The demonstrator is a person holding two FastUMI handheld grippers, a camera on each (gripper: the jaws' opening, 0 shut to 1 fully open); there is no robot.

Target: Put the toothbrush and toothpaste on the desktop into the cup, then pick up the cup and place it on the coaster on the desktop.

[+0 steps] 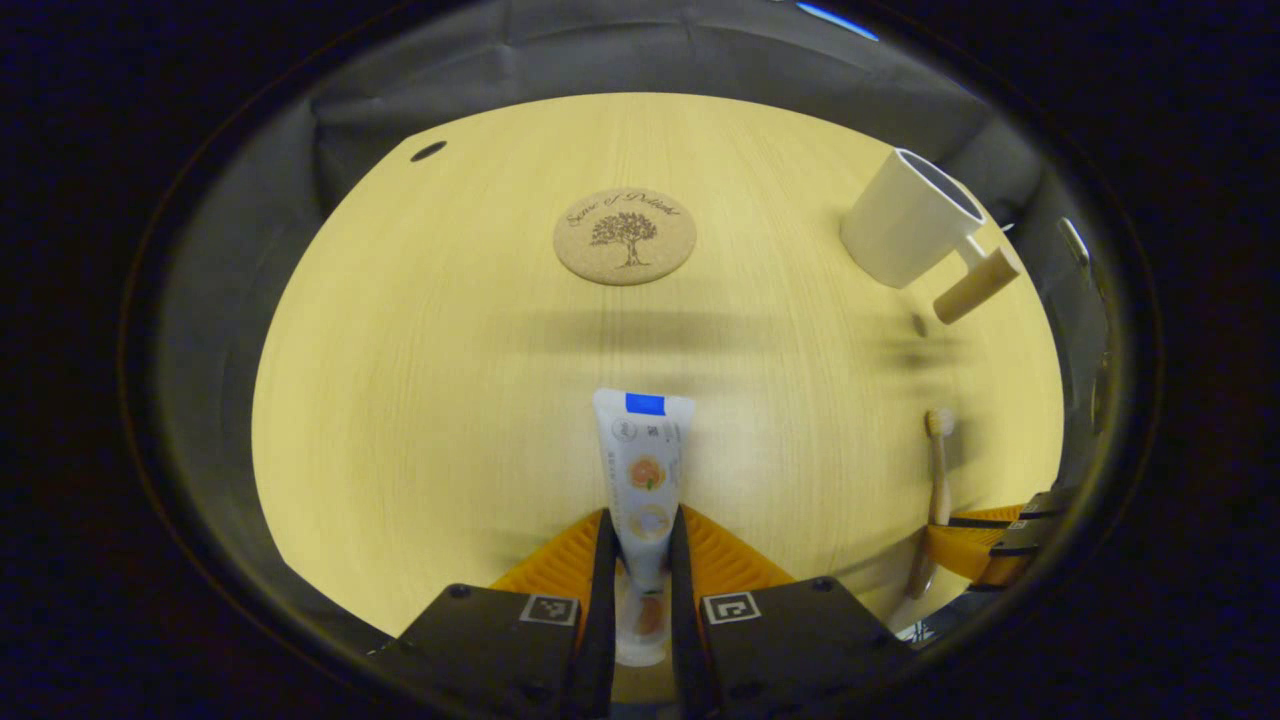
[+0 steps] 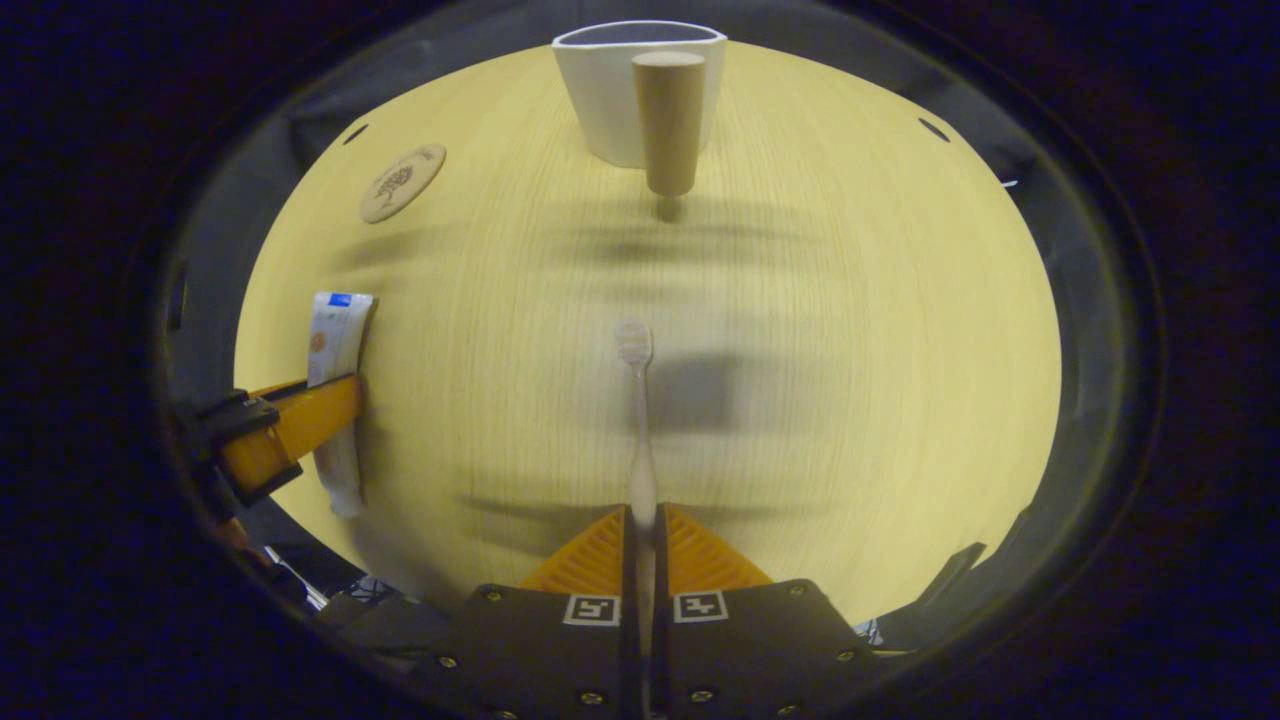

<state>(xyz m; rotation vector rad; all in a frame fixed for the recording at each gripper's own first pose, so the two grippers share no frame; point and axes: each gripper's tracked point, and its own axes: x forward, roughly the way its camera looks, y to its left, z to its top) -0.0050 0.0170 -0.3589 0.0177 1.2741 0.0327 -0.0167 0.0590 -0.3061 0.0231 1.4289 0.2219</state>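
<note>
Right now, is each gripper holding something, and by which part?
The left gripper holds the toothpaste near its cap end. The right gripper holds the toothbrush by its handle, head pointing forward.

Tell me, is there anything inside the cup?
Can't tell fully. The cup stands on the table; its rim shows, but its wall hides the inside. The toothpaste and toothbrush aren't in it: the grippers hold them.

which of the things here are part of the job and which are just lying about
Part of the job:
- toothpaste, clamped in the left hand-held gripper
- toothbrush, clamped in the right hand-held gripper
- cup
- coaster

Just lying about:
- nothing loose; apart from these there is the desktop
</note>
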